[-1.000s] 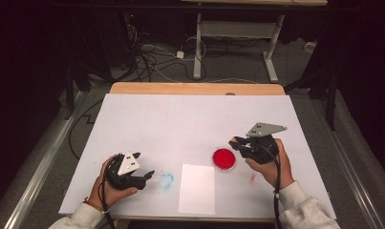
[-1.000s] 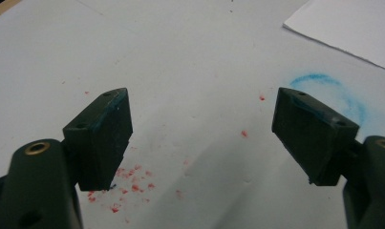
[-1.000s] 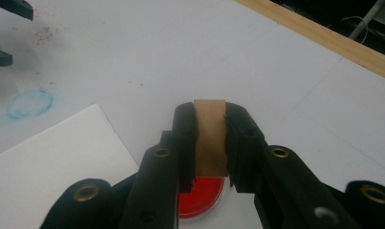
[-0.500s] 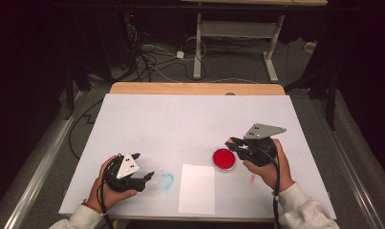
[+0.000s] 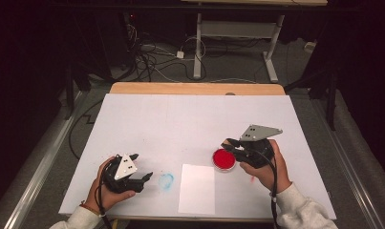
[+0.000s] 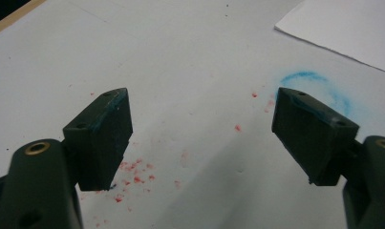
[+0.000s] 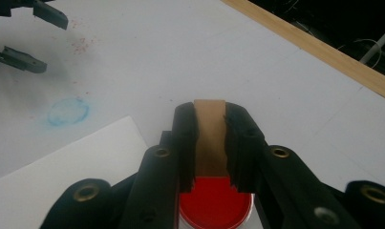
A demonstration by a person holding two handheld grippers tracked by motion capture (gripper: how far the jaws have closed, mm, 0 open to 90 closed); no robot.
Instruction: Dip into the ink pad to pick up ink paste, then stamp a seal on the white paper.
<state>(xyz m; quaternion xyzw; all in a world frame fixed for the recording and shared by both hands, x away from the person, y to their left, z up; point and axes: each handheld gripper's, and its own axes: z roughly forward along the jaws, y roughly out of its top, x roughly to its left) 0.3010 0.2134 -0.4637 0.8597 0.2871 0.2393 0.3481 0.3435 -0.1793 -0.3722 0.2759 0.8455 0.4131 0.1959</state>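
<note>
Table (image 5: 190, 119): white surface, wooden far edge. Nr the front edge lies a white paper sheet (image 5: 197, 189), w/ a blue ring smudge (image 5: 166, 181) just left of it and red specks on the surface nr the L gripper.

L gripper (image 5: 144, 177): low on the table left of the smudge, jaws wide apart, nothing between them.

R gripper (image 7: 210, 143): jaws narrow, clamped on a brown wooden stamp block (image 7: 209, 136), held directly over the red ink pad (image 5: 224, 159), which sits just right of the sheet.

Risks, judged:
- Block looks gripped on a narrow strip; tilt or hard press on the pad could twist it out.
- Pad is unrestrained; a skewed push may slide it.
- Over-inking → drips or more specks en route to the sheet.
- Sheet lies loose; may shift under the stamp.
</note>
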